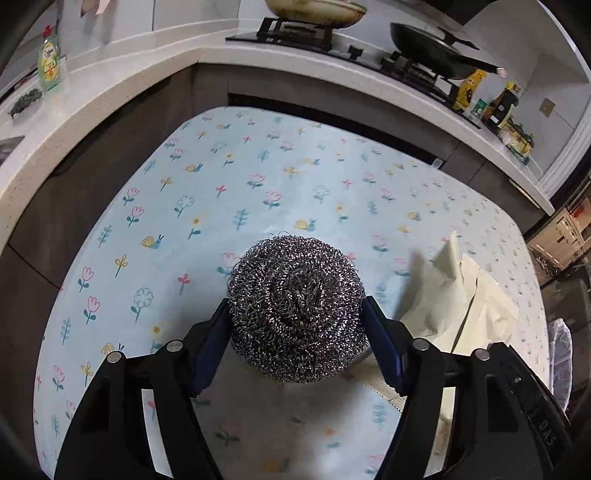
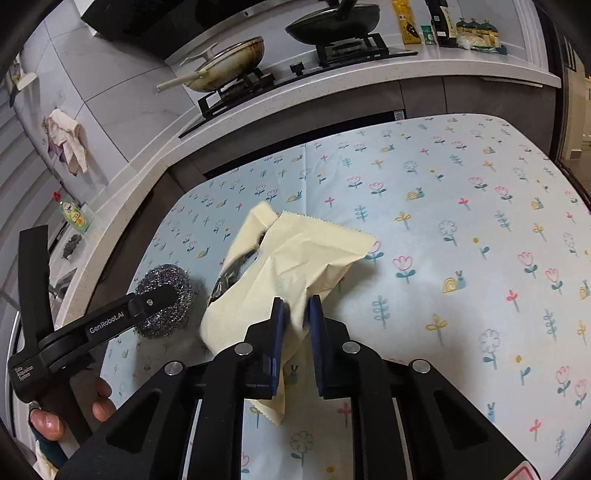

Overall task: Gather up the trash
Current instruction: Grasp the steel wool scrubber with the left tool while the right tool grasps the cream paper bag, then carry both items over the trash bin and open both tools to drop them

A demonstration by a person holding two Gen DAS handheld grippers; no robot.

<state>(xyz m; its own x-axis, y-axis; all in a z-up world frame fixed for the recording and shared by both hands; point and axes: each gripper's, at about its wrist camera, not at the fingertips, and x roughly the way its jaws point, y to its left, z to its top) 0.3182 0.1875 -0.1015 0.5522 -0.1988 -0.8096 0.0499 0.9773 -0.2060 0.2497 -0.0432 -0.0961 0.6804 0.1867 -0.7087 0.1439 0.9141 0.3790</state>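
A round steel wool scrubber [image 1: 297, 308] sits between the blue pads of my left gripper [image 1: 297, 325], which is shut on it just over the floral tablecloth [image 1: 221, 184]. In the right wrist view the scrubber [image 2: 164, 310] shows under the left gripper [image 2: 153, 301]. A cream plastic bag [image 2: 295, 266] with a serrated edge lies crumpled on the table, its silver inside showing at the open left end. My right gripper [image 2: 297, 314] is shut on the bag's near part. The bag also shows in the left wrist view [image 1: 458, 306].
A white kitchen counter [image 1: 110, 92] wraps the table's far side. On it are a gas stove [image 2: 295, 70] with a cream pan [image 2: 225, 66] and a dark wok [image 2: 332, 22], bottles [image 2: 443, 22], a dish soap bottle [image 1: 50, 64] and another scrubber [image 1: 26, 101]. A trash bag edge [image 1: 561, 354] shows at the right.
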